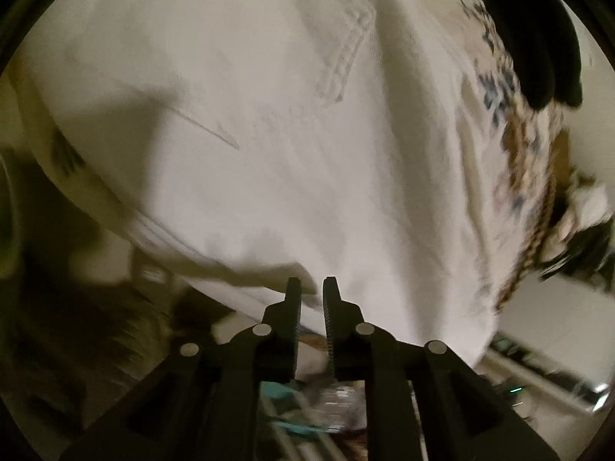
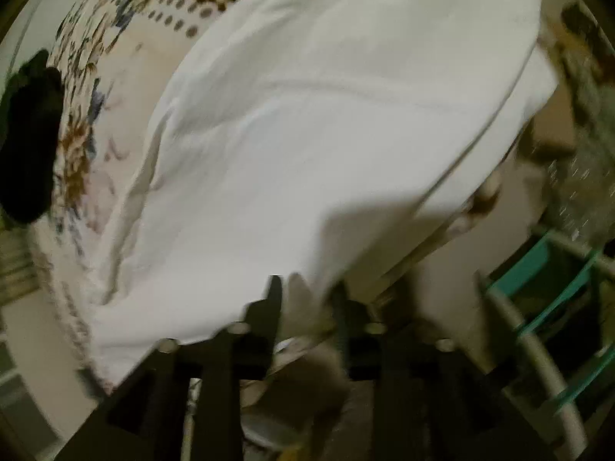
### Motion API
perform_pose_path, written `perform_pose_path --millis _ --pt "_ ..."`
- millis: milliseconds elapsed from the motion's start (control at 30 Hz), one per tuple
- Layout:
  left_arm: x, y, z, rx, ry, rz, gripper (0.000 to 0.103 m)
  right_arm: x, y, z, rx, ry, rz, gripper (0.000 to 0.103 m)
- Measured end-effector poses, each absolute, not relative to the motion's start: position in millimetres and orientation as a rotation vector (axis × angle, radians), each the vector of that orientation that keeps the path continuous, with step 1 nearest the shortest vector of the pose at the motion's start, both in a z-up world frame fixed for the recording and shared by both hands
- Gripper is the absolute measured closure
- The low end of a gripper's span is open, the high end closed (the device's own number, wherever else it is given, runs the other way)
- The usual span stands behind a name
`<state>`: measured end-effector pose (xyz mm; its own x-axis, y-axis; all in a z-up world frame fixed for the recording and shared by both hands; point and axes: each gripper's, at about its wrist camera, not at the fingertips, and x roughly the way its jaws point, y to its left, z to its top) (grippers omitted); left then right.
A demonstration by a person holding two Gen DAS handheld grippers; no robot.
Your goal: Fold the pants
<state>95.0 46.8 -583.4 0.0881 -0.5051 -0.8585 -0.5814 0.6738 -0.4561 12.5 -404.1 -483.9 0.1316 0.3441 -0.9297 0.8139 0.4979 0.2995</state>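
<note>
White pants (image 1: 269, 134) lie spread on a patterned tablecloth; a stitched back pocket (image 1: 346, 38) shows at the top of the left wrist view. My left gripper (image 1: 312, 288) is at the near edge of the pants, its jaws a narrow gap apart with nothing clearly between them. In the right wrist view the white pants (image 2: 326, 134) fill the middle. My right gripper (image 2: 307, 288) is at their near hem, jaws apart, with a flap of white cloth hanging between the fingers. The view is blurred.
A black cloth item (image 1: 534, 42) lies on the floral tablecloth (image 1: 515, 146) beside the pants; it also shows in the right wrist view (image 2: 30, 138). A green and grey chair frame (image 2: 538, 288) stands at the right. Clutter lies below the table edge (image 1: 326, 403).
</note>
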Motion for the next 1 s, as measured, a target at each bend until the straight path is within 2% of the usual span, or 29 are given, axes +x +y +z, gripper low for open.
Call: perform_pose_path --millis 100,400,500,567,600,700,867,1000 --pt "98.1 43.1 -580.7 -0.958 1.544 0.074 0.086 12.0 -399.5 -487.4 1.109 1.455 -0.439 0.067" --pt "108.0 18.4 -595.0 -0.998 1.627 0.084 0.086 -2.6 -395.3 -506.3 1.213 1.487 -0.430 0.067" --pt "112.7 15.0 -602.5 -0.989 1.621 0.120 0.088 -4.5 -394.5 -512.8 1.193 1.489 -0.429 0.067" --pt "112.5 16.2 -601.6 -0.962 1.604 0.131 0.096 -4.7 -394.0 -515.4 1.189 1.474 -0.446 0.079" --pt "111.9 17.2 -599.6 -0.958 1.590 0.134 0.099 -3.5 -392.7 -513.9 1.169 1.470 -0.462 0.091" --pt "109.3 18.6 -587.0 -0.937 1.558 0.128 0.101 -3.5 -390.2 -504.0 1.124 1.446 -0.479 0.100" --pt "103.2 23.0 -566.9 -0.912 1.535 0.123 0.102 -10.5 -392.4 -488.8 1.122 1.440 -0.473 0.101" --pt "98.5 22.6 -579.8 -0.866 1.575 0.151 0.101 -10.7 -390.8 -483.9 1.079 1.473 -0.449 0.101"
